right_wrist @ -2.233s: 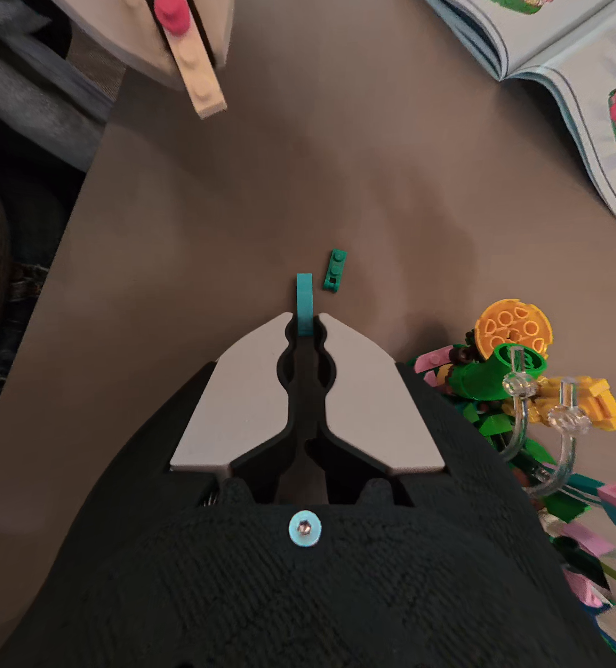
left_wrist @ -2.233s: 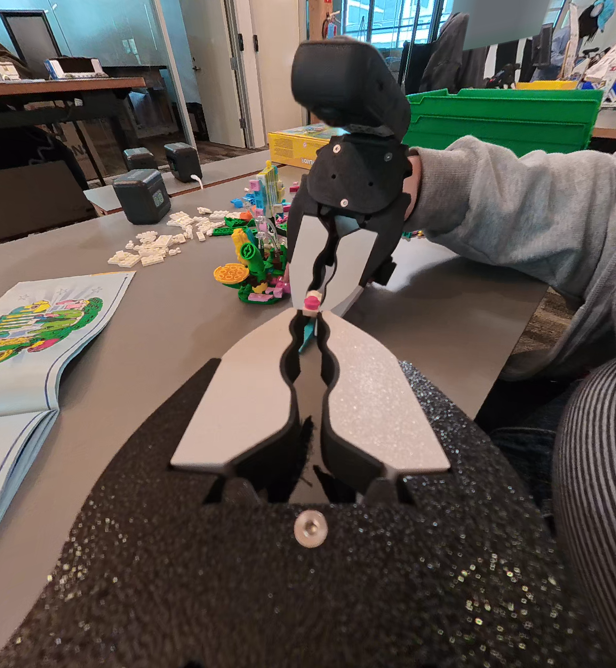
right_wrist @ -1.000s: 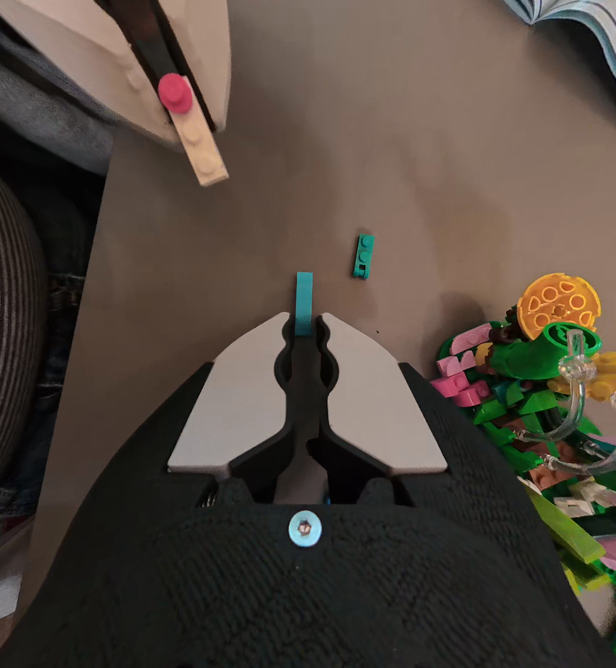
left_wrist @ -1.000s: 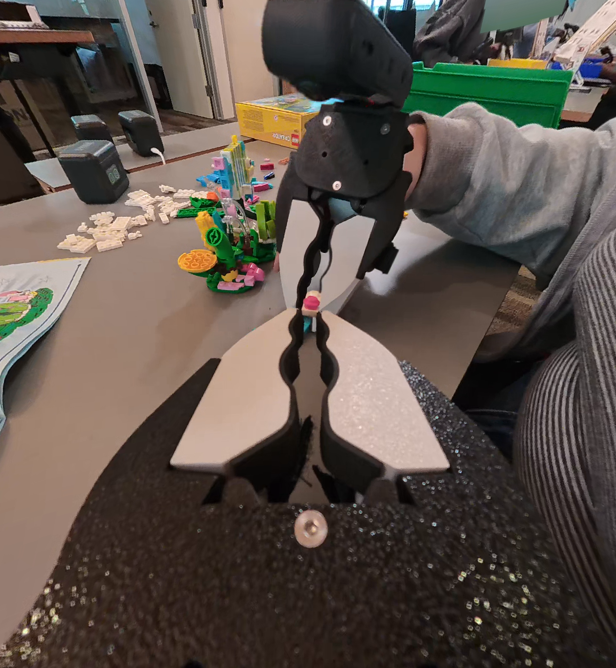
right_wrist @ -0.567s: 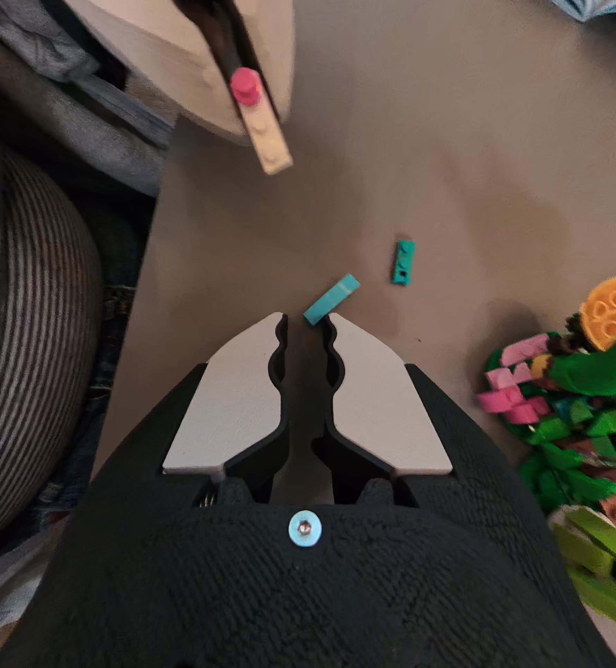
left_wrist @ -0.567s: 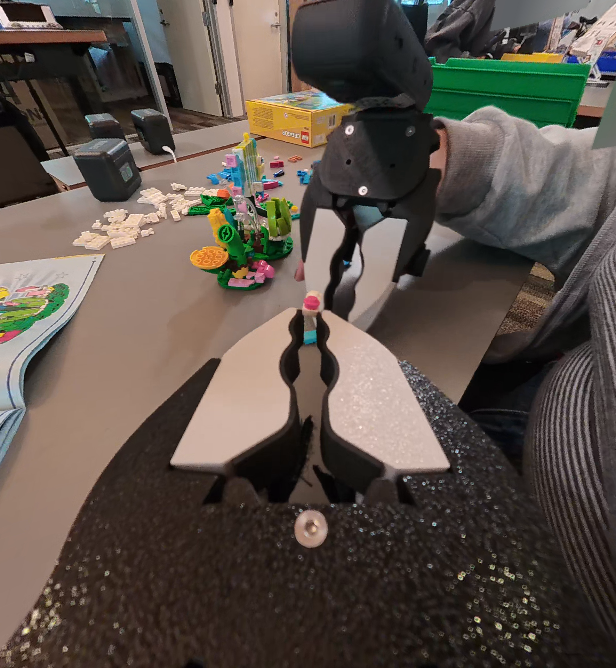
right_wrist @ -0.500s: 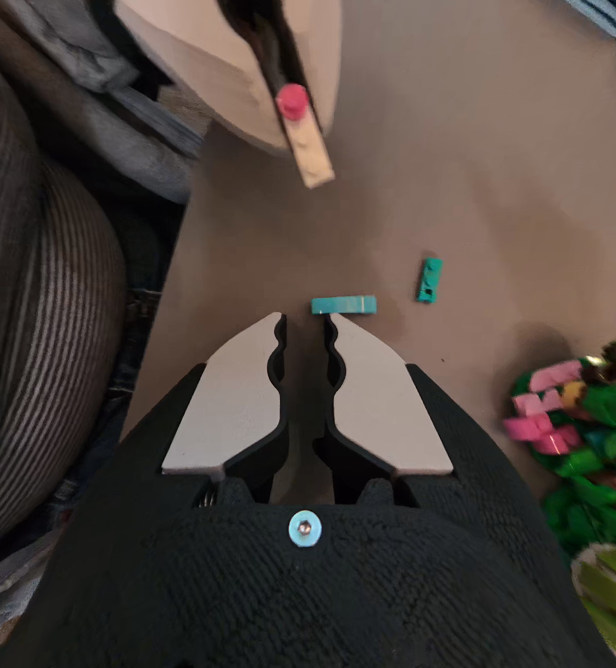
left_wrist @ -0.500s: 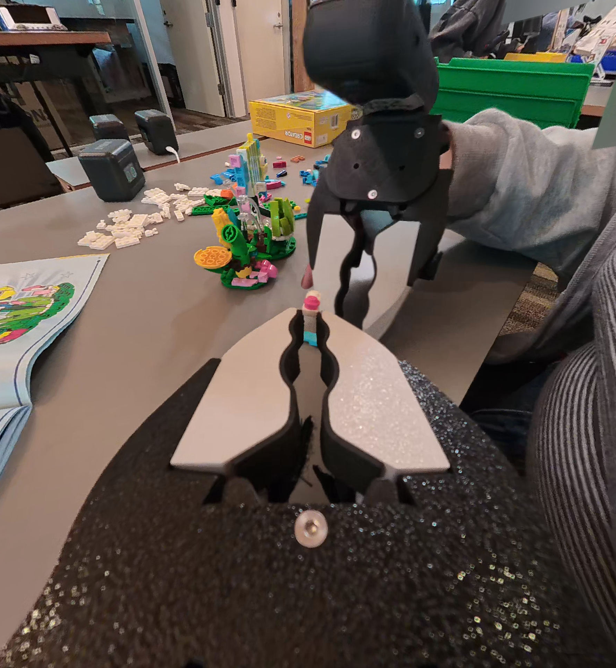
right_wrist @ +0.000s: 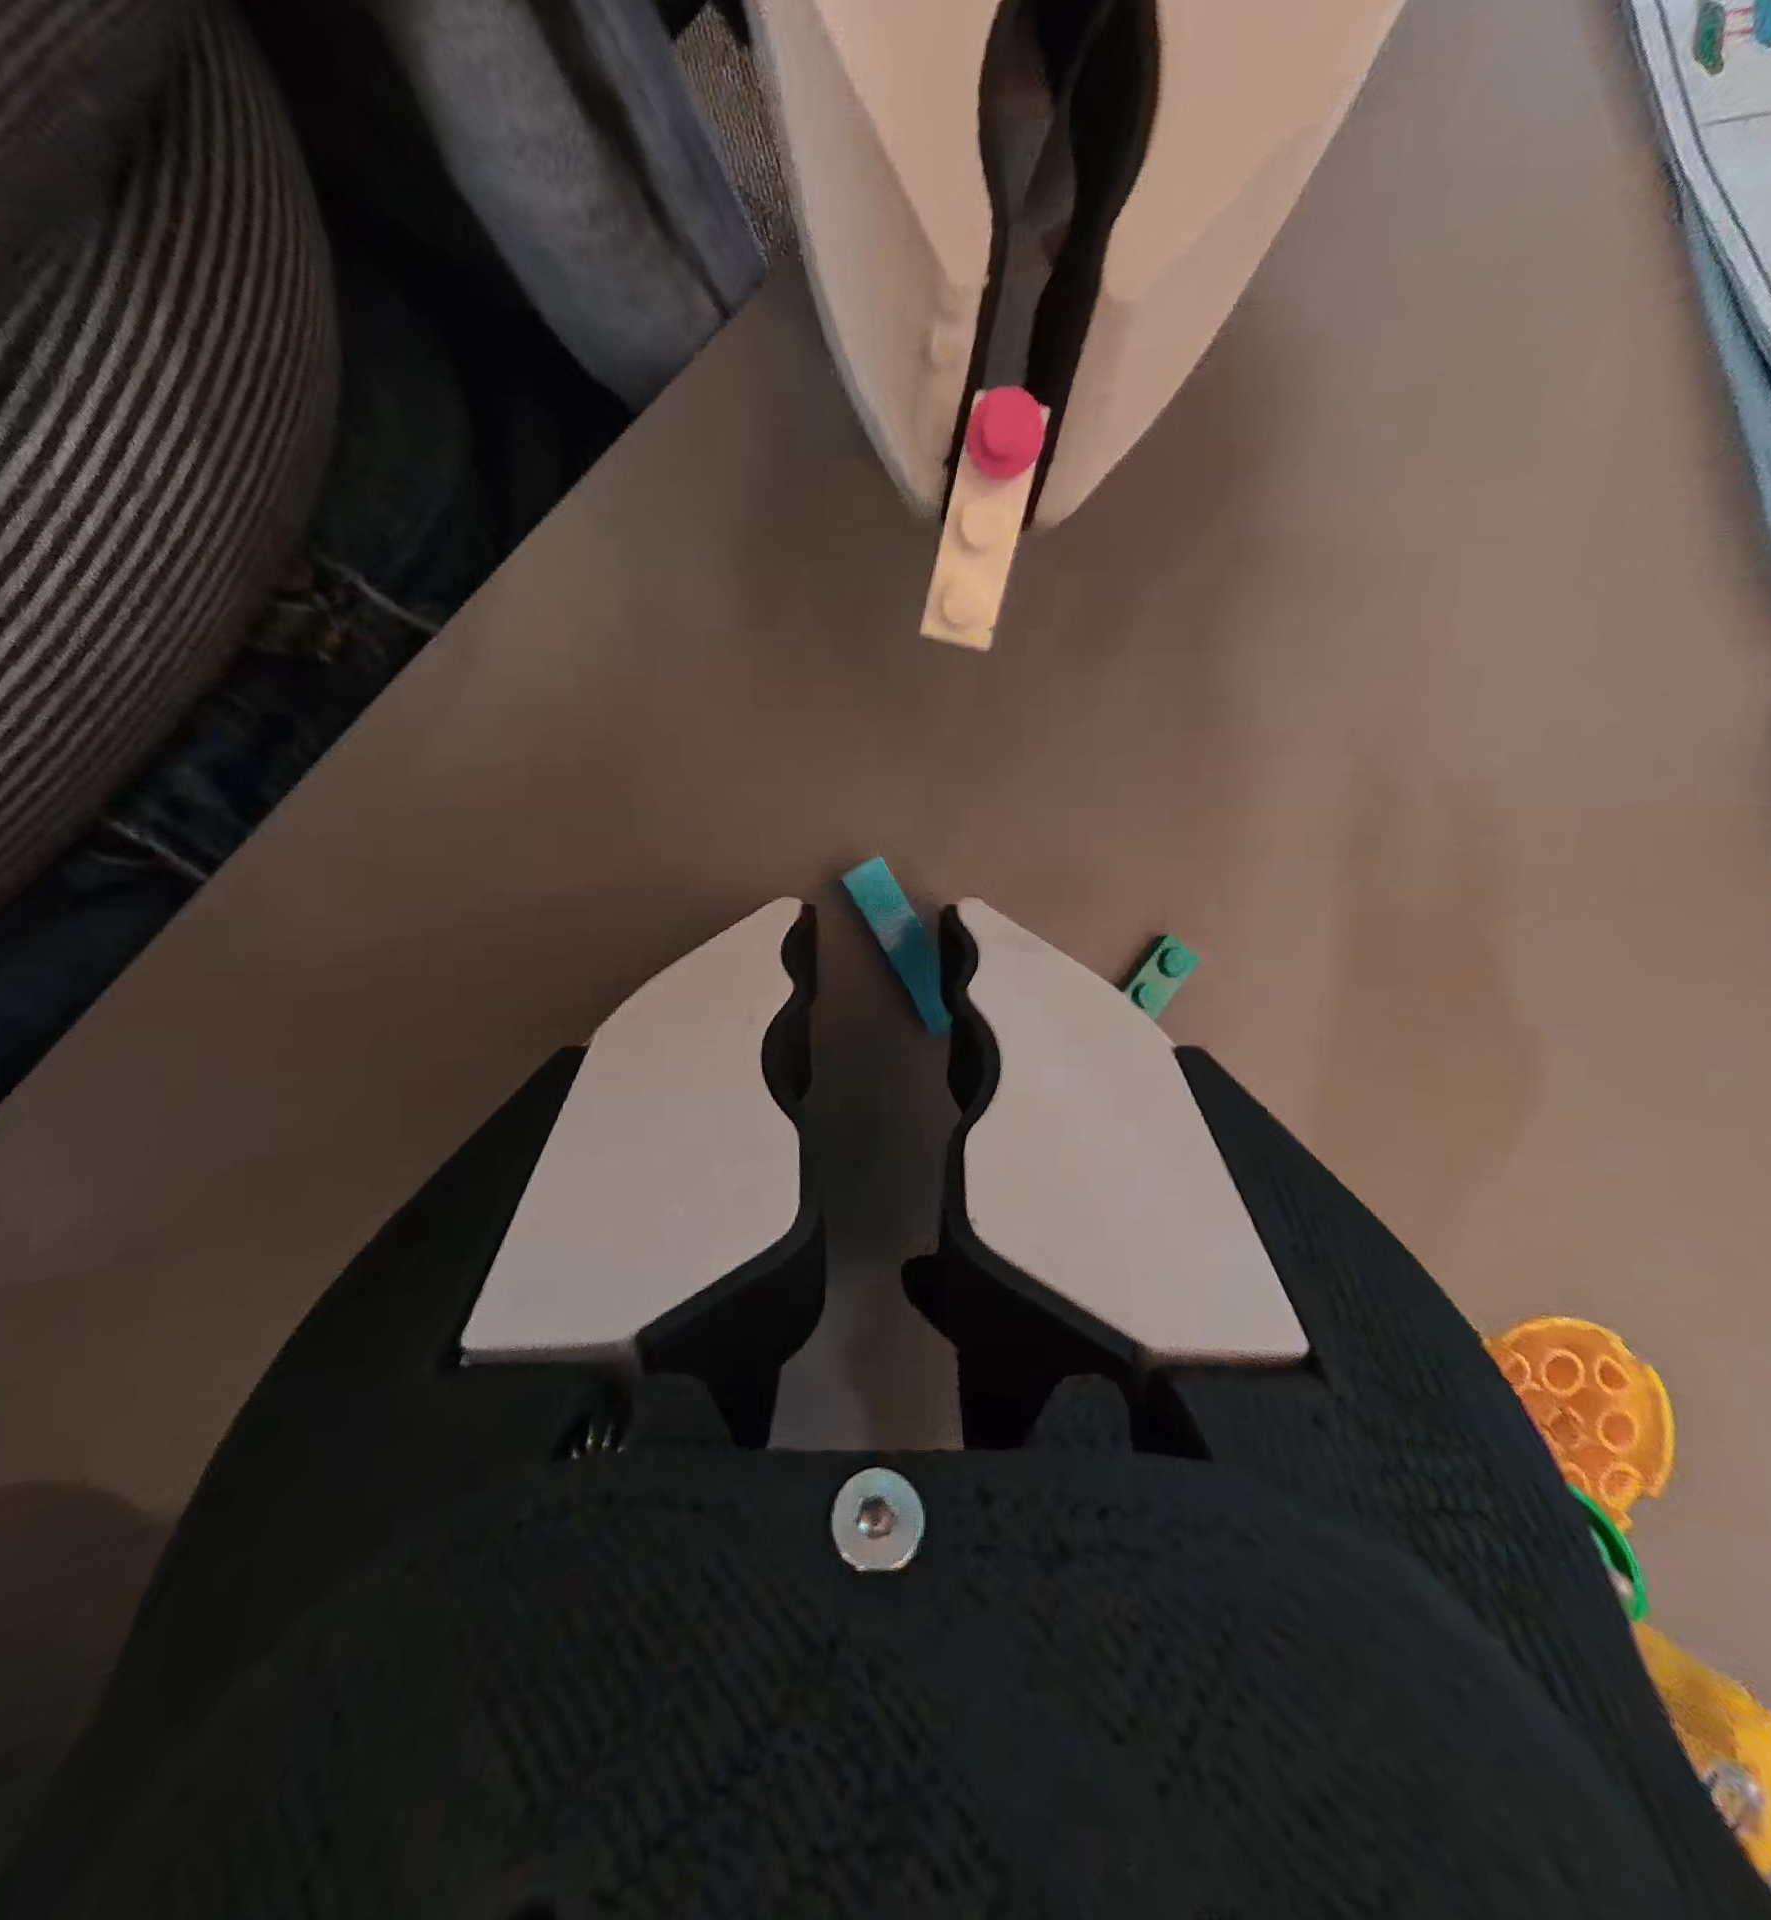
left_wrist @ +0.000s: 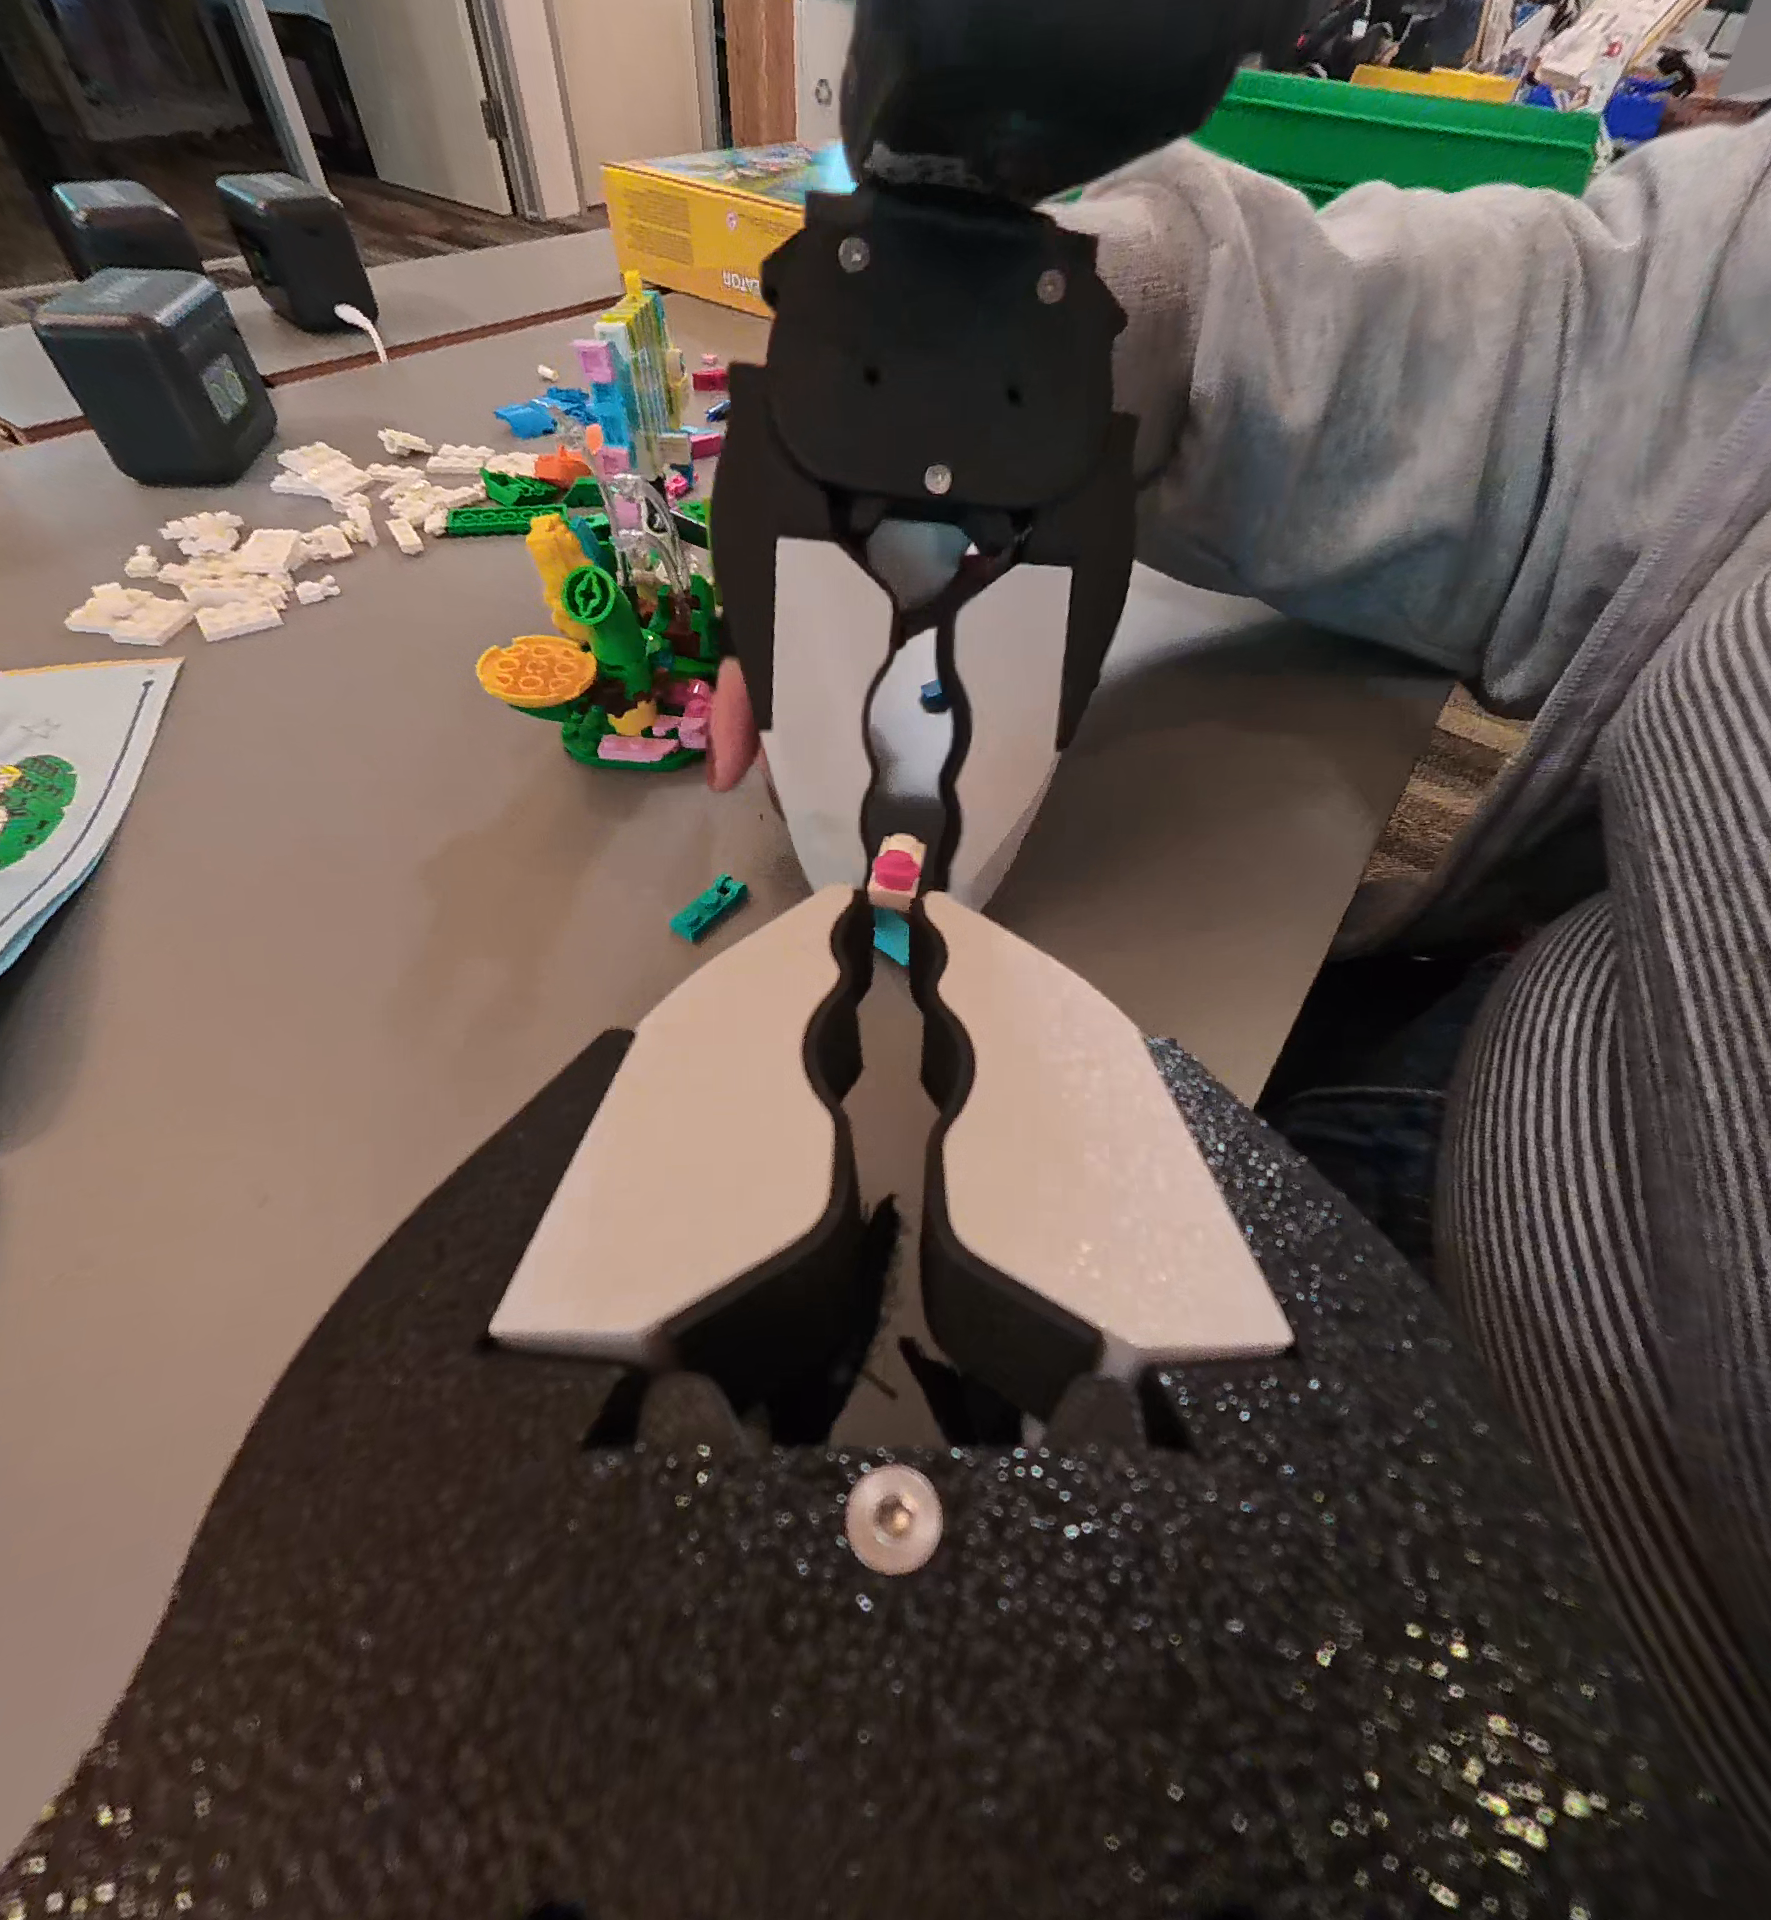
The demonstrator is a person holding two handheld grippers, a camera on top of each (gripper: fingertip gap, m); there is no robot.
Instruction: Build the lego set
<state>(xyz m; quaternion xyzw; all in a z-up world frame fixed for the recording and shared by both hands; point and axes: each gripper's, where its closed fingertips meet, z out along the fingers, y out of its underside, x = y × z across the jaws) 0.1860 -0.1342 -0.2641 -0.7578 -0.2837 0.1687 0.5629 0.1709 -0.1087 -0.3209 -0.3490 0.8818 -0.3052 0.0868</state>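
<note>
The left claw stayed clenched on a small tan plastic plate with a magenta round stud. The right claw, which 2.2 s earlier gripped the flat teal plastic tile, had released it. The tile now lay on the grey table between its parted jaws, near a small green plate.

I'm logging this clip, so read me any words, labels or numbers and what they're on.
Yellow box: print on its side; I don't copy writing out.
Black cube: small label, too blurred to read.
Booklet: drawings only, no words readable.
</note>
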